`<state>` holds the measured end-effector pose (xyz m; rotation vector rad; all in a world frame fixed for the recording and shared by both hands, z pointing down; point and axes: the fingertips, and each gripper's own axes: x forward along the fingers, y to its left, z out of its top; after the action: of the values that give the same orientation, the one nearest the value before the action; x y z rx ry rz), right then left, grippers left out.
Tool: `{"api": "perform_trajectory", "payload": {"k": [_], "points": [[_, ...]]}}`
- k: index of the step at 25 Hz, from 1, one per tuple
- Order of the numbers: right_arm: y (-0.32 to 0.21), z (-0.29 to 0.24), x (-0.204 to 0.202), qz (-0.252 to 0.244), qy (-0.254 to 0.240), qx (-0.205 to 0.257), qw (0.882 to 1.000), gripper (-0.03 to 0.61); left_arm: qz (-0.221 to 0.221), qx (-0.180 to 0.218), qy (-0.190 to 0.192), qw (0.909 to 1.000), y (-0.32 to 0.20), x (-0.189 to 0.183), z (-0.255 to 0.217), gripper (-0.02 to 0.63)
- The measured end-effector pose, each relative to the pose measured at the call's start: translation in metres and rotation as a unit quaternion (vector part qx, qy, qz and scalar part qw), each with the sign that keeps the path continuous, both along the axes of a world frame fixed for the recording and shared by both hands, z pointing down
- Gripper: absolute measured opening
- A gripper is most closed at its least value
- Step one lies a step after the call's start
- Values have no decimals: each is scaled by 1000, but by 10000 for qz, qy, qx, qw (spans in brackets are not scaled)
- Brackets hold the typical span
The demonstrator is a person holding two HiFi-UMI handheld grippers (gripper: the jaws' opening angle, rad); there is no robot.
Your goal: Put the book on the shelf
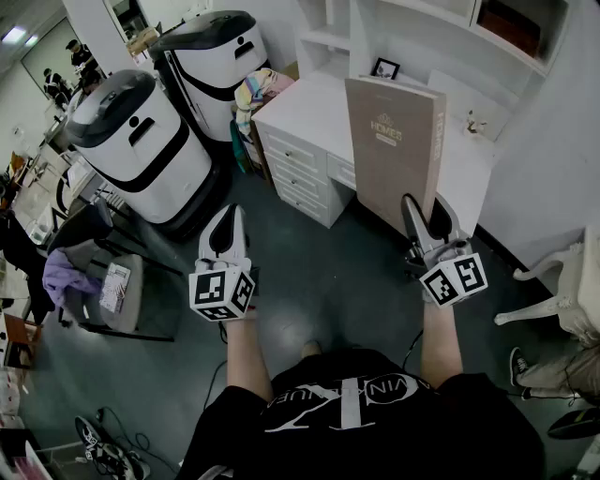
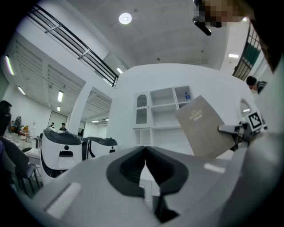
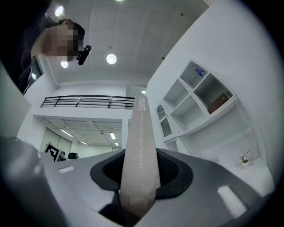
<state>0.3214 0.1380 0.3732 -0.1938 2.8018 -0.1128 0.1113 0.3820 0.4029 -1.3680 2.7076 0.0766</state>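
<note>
Where the right gripper (image 1: pixel 427 208) clamps the book (image 1: pixel 394 141), its jaws cover the book's lower edge in the head view. The right gripper view shows only the spine (image 3: pixel 138 133) standing between the pads; the cover is out of sight and the spine print is too small to read fully. The shelf unit (image 1: pixel 412 28) is cut off at the head view's upper edge. A small blue item in one upper compartment cannot be identified.

Surface and room: dark floor (image 1: pixel 319 272) underfoot; a chair (image 1: pixel 94 277) with purple cloth at the left; a white desk (image 1: pixel 300 112) with drawers ahead, under the shelf unit. Two white-and-black machines (image 1: pixel 141 141) stand left of the desk. The book is upright in front of the desk, below the shelves, not on them.

Pose: both forearms extend forward, side by side and well apart. The left gripper (image 1: pixel 228 220) is roughly level, jaws together at the tips with nothing between them. The right gripper points slightly upward, with the book leaning away from the person.
</note>
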Motion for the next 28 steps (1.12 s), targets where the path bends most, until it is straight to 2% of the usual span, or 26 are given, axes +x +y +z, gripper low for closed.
{"api": "perform_trajectory", "payload": {"k": [3,8,13,18,28], "points": [[-2,3,-1,-9,-20,-33,10000,175,-55,28,110,9999,2,-2,5,0],[-4,9,-5,-42,-161,-125,9998,175,-89,44,56,9999,4,-4,9,0],[23,-3,-39,-37,-253,-68,9997,175,-25,137,32,9999,25,-38,1,0],[44,-5,-60,107,-276,7,9996,176,199,181,54,9996,36,-64,1,0],[34,5,-88,493,-196,-106,9985,176,728,205,314,9966,8,-105,24,0]]}}
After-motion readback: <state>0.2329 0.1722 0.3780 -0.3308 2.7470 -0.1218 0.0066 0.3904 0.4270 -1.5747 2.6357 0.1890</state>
